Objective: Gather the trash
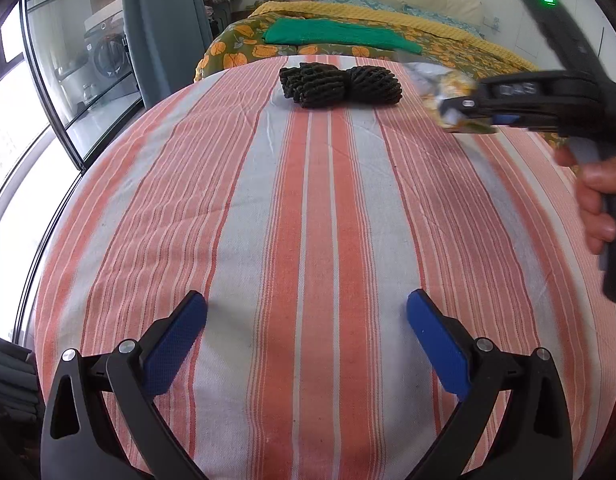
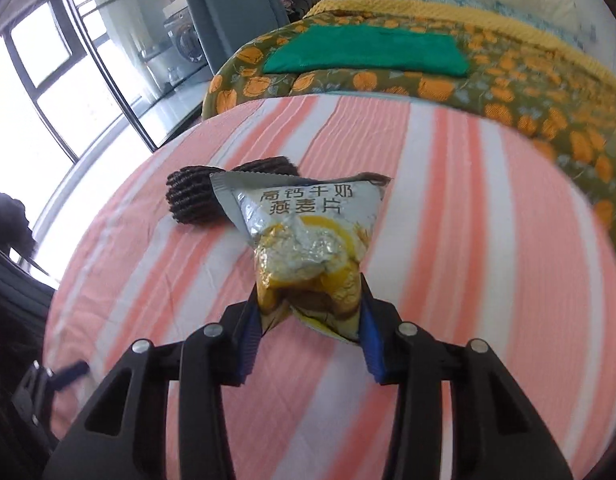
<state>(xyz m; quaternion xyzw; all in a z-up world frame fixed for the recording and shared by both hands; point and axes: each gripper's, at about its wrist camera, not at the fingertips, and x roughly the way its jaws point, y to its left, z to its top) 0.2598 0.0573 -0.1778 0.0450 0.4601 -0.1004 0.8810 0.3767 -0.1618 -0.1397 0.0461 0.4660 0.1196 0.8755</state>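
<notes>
Two grippers over your striped cloth (image 1: 308, 208), flowered bedspread (image 2: 508, 92) and green folded fabric (image 2: 364, 54) beyond, your left gripper (image 1: 307, 312) spread wide and holding nothing, your right gripper (image 2: 308, 312) clamped on the crumpled snack packet (image 2: 303, 232), raised just beside the black foam netting (image 1: 340, 86).

Left tongs (image 1: 307, 312): blue pads spread wide apart, nothing between them, angled downward. Right tongs (image 2: 310, 312): pads pressed against both sides of a held item, handle gripped by a hand (image 1: 598, 200).
</notes>
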